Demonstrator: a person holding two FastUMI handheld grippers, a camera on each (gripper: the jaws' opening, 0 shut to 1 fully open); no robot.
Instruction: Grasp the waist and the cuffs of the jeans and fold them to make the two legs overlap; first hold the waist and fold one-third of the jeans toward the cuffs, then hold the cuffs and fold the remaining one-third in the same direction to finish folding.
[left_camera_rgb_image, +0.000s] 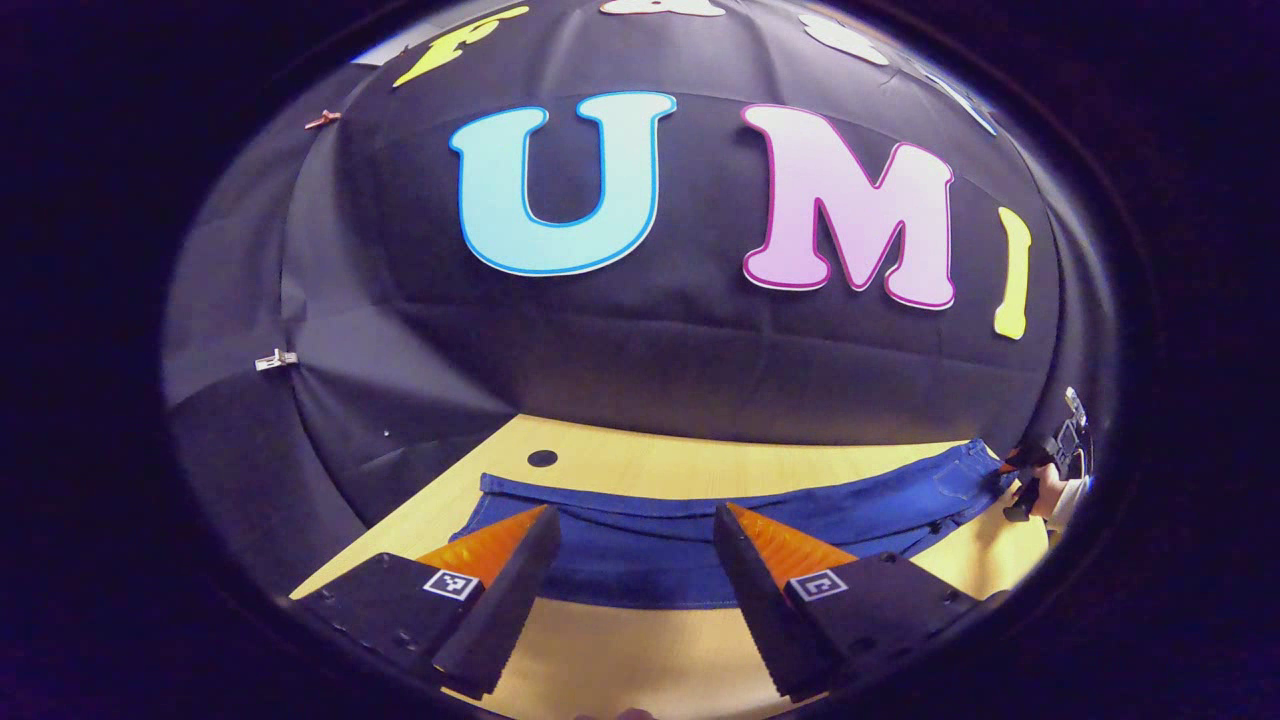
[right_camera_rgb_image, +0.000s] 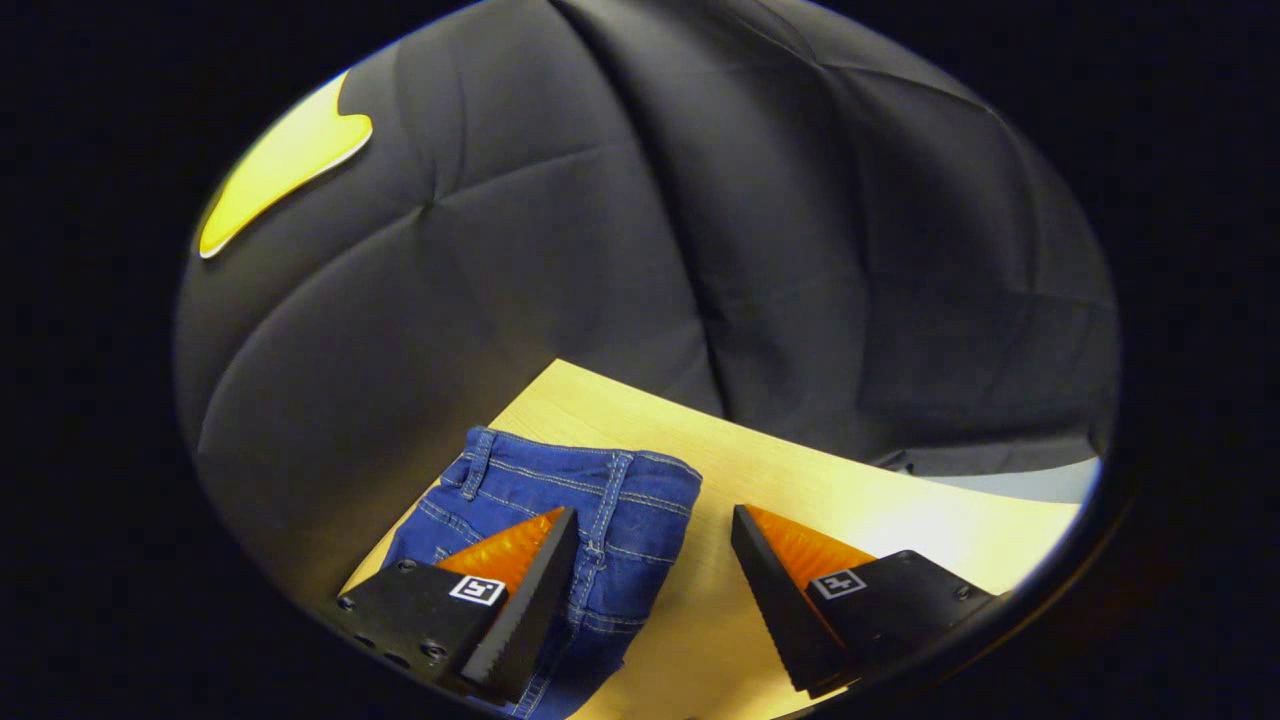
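The blue denim jeans (left_camera_rgb_image: 700, 530) lie flat on the pale wooden table (left_camera_rgb_image: 620, 660), legs seemingly overlapped. Both the left gripper (left_camera_rgb_image: 632, 525) and right gripper (right_camera_rgb_image: 655, 525) gape wide; the waist (right_camera_rgb_image: 590, 480) sits at eleven o'clock, awaiting grasping.

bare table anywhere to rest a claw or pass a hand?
Free: the table strip between the jeans and the near edge, and the far strip along the booth wall. Also table right of the waist, under the open right claw. Crowded: the jeans' span.
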